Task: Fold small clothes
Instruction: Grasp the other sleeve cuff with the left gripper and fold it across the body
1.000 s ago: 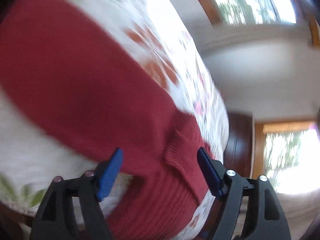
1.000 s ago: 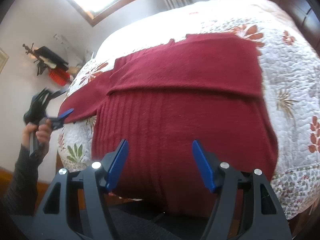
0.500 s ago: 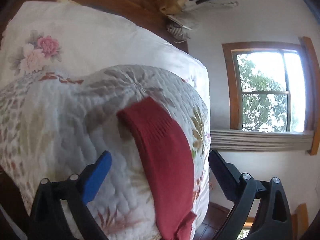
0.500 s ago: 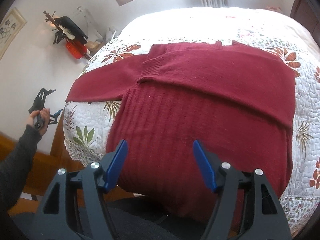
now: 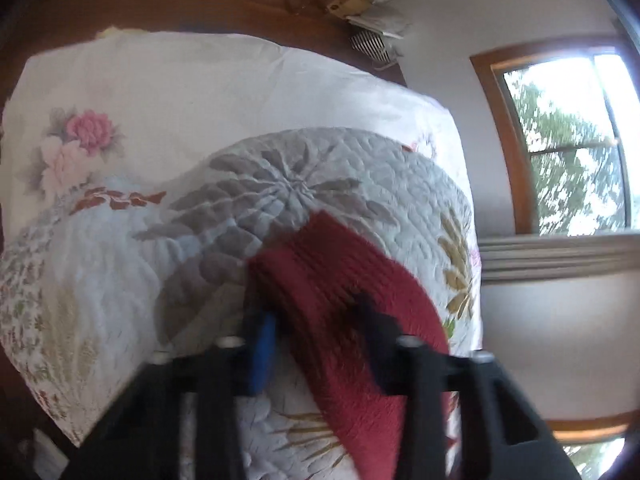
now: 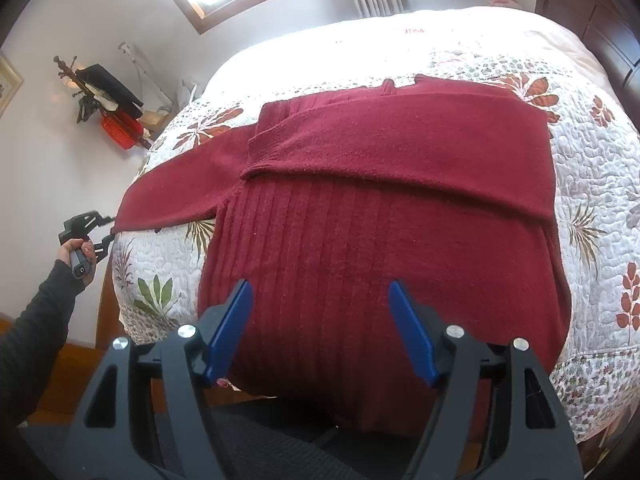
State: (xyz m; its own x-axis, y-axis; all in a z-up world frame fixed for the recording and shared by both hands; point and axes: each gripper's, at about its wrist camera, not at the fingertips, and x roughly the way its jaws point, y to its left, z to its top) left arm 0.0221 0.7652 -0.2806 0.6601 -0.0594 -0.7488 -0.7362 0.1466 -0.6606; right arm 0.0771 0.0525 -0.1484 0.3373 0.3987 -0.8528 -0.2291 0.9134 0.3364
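The dark red ribbed knit sweater (image 6: 380,216) lies flat on the white quilted floral bedspread (image 6: 592,184) of the bed, its body running from the near edge toward the window, with 1 sleeve already folded across the chest and the other sleeve (image 6: 176,188) stretched straight out to the left.

The left claw (image 5: 316,320) sits right at the cuff end of that outstretched sleeve (image 5: 340,320). Its blue-padded fingers (image 5: 262,344) stand on either side of the ribbed cuff, closer together than the other claw's, but the view is blurred and I cannot tell whether they have pinched the cloth or merely bracket it. The sleeve's long axis runs away from this claw toward the sweater body, so the coming fold, I judge, means carrying the cuff inward along that line.

The right claw (image 6: 320,328) hovers wide open and empty over the sweater's hem, near the bed's edge, touching nothing. It is well apart from the left sleeve; the left hand (image 6: 78,252), seen at the bed's corner, is plainly the nearer one.
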